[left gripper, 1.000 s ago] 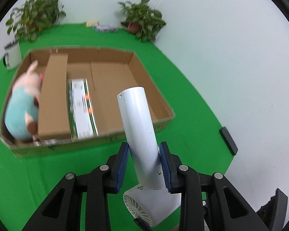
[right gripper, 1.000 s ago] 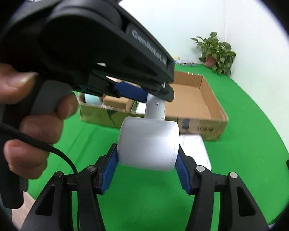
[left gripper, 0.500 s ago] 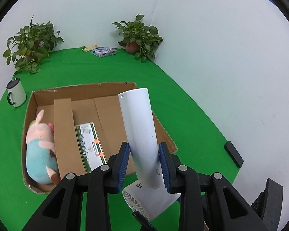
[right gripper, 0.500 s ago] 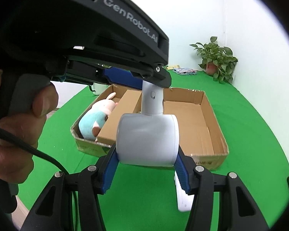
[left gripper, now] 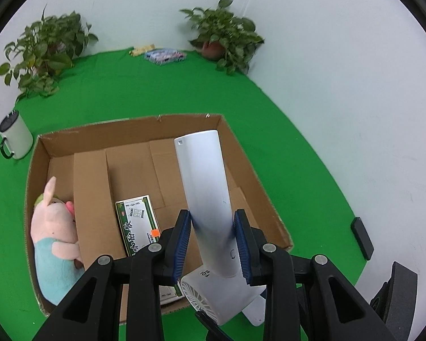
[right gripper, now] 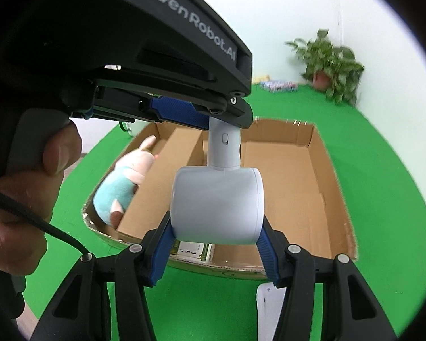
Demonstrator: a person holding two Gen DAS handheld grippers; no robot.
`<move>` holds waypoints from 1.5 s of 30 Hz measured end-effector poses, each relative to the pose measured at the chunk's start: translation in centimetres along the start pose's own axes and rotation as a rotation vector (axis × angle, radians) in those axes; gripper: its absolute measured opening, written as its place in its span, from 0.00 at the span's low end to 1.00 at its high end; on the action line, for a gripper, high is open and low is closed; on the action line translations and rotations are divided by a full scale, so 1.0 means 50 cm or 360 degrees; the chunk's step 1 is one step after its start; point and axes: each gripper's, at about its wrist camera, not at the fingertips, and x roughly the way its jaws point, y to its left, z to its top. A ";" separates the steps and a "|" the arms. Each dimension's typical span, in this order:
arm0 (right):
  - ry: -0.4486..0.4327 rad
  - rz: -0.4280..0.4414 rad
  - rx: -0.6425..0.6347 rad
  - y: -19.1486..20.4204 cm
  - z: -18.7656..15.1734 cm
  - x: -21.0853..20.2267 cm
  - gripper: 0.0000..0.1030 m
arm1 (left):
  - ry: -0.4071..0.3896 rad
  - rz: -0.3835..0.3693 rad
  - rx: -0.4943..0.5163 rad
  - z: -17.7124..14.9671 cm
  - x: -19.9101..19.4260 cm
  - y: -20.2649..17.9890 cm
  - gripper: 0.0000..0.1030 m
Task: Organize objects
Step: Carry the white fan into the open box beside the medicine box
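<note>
hair dryer [left gripper: 204, 187]: white, held in the air over the near right part of the cardboard box [left gripper: 258, 176], by both tools at once; handle points up and away in the left wrist view, barrel [right gripper: 217, 204] below
left hand-held gripper [left gripper: 213, 244]: nearly closed, blue pads clamped on the handle, one each side
right hand-held gripper [right gripper: 215, 253]: partly open, pads pressed on both ends of the barrel
box contents: plush pig [left gripper: 55, 238] in the left compartment, cardboard divider [left gripper: 92, 199] beside it, green-and-white carton [left gripper: 136, 224] flat next to the divider; right part bare
risk 1: smooth round barrel could roll or slip from the right pads if either grip eases before the dryer is down
risk 2: two grips on one rigid thing, so uneven motion of the hands would twist it loose
risk 3: handle tip could strike the box wall or land on the carton if lowered too far left
pose: both tools tilted downward toward the box; person's hand [right gripper: 25, 199] wrapped round the left tool's grip, cable trailing
surroundings: green bench [left gripper: 133, 91], mug [left gripper: 15, 139] left of box, potted plants [left gripper: 221, 31] at the back wall
</note>
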 end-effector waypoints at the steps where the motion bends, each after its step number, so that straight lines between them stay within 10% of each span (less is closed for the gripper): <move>1: 0.0028 0.0010 0.0002 -0.004 0.001 0.018 0.52 | 0.0017 0.0000 -0.0010 0.003 0.019 0.008 0.28; 21: 0.0509 0.0135 0.0109 -0.078 -0.046 0.204 0.52 | 0.0463 0.0018 -0.0257 0.013 0.336 0.117 0.28; 45: 0.0651 -0.0008 0.0080 -0.073 -0.074 0.171 0.52 | 0.0511 0.0022 -0.0313 -0.002 0.353 0.101 0.27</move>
